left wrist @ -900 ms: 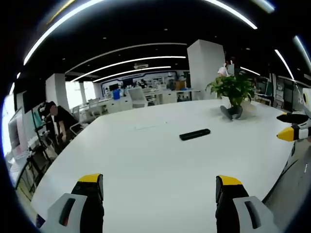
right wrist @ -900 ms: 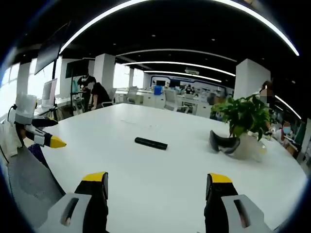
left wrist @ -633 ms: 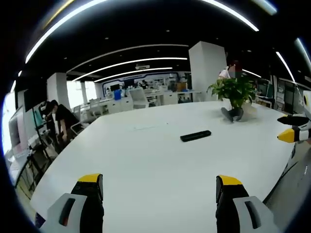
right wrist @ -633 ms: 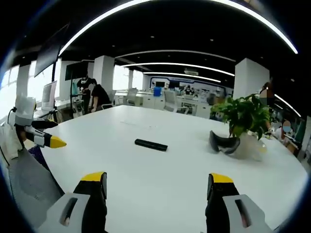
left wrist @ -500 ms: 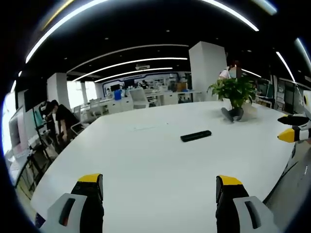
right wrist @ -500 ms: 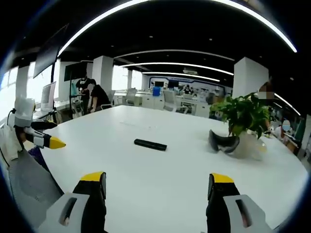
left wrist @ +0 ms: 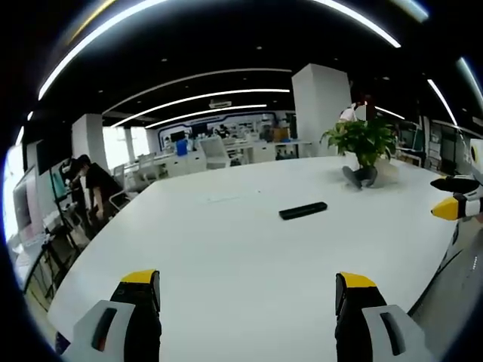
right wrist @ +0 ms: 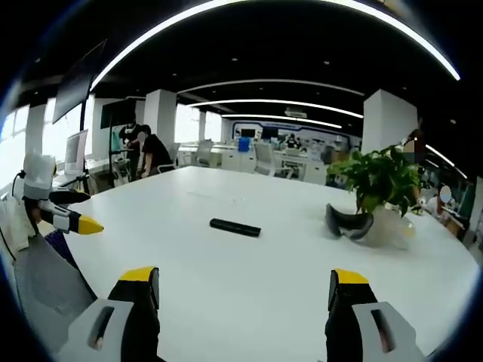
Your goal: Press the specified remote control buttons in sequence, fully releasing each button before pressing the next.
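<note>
A slim black remote control (left wrist: 303, 210) lies flat near the middle of the big white table (left wrist: 226, 256); in the right gripper view the remote control (right wrist: 235, 227) sits left of centre. My left gripper (left wrist: 249, 290) hovers open over the table's near edge, well short of the remote, with nothing between its yellow-tipped jaws. My right gripper (right wrist: 245, 285) is likewise open and bare above the near part of the table (right wrist: 249, 271). The right gripper's yellow tip (left wrist: 451, 207) enters the left gripper view at the far right, and the left gripper's tip (right wrist: 72, 220) shows at the left in the right gripper view.
A potted green plant (right wrist: 377, 185) stands at the table's far side, with a dark headset-like object (right wrist: 346, 222) lying next to it. A person (right wrist: 147, 151) stands by desks and chairs beyond the table. A white pillar (left wrist: 321, 102) rises behind.
Both views have shifted only slightly; the right gripper's jaws sit a touch lower and wider in their view. The remote has not moved.
</note>
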